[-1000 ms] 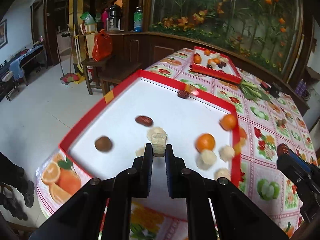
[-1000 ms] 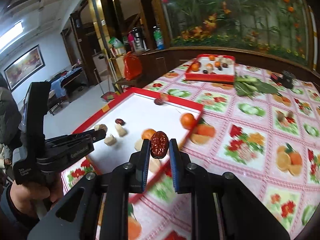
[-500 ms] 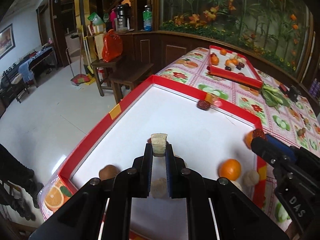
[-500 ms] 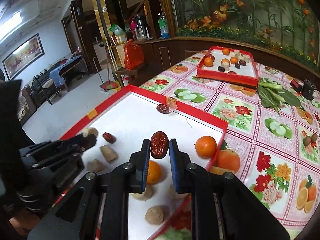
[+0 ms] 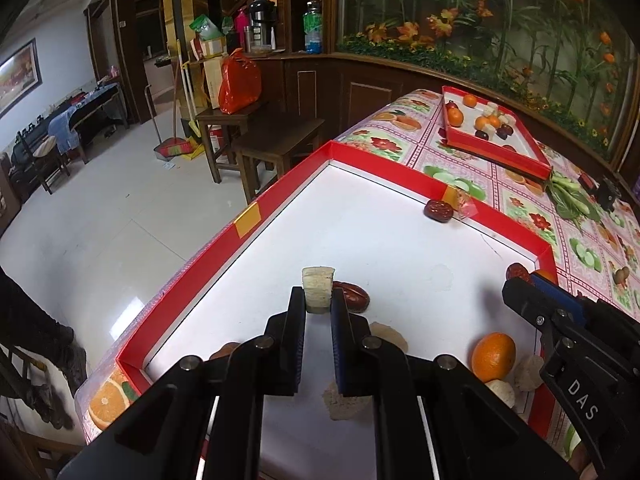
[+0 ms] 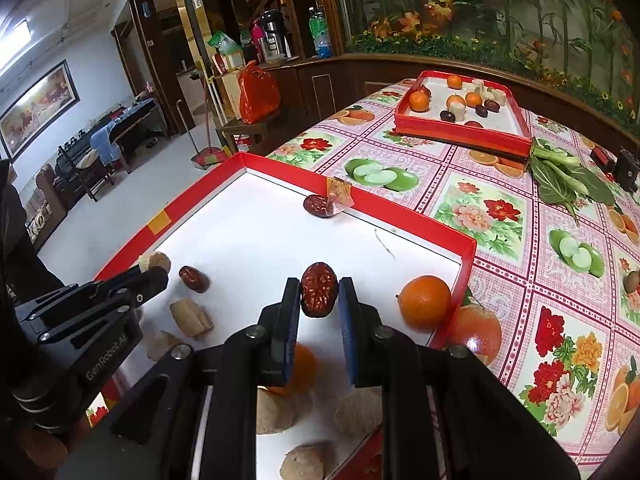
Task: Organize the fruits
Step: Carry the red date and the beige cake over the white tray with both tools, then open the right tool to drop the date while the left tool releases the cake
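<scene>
the bench [image 6: 500, 216], under its fruit-print cloth, carries the big red-rimmed tray [image 5: 280, 196] with the white floor, and well beyond it a second red tray [image 6: 460, 136] already stocked with oranges, dates and pale chunks. over the last second both claws have lifted and travelled forward over the big tray: the loose fruit that lay ahead of them now sits low, under and beside the fingers, and the far rim has come nearer. that reads as carrying toward the far tray, though neither piece is set down yet.

the left claw [image 5: 318, 304] is narrow, clamped on a pale cut chunk [image 5: 318, 288] held above the tray floor. the right claw [image 6: 319, 300] is narrow too, gripping a wrinkled red date [image 6: 319, 289] upright between its pads.

left in the big tray: an orange [image 6: 425, 301] against the right rim, a second orange [image 5: 493, 357], a loose date [image 5: 352, 295] just behind the left claw, another date [image 6: 316, 204] at the far rim by a scrap of clear wrapper [image 6: 338, 196], and several pale lumps near the front.

leafy greens [image 6: 560, 176] lie beside the far tray, near the likely path; the tray rims are what the claws must clear.
</scene>
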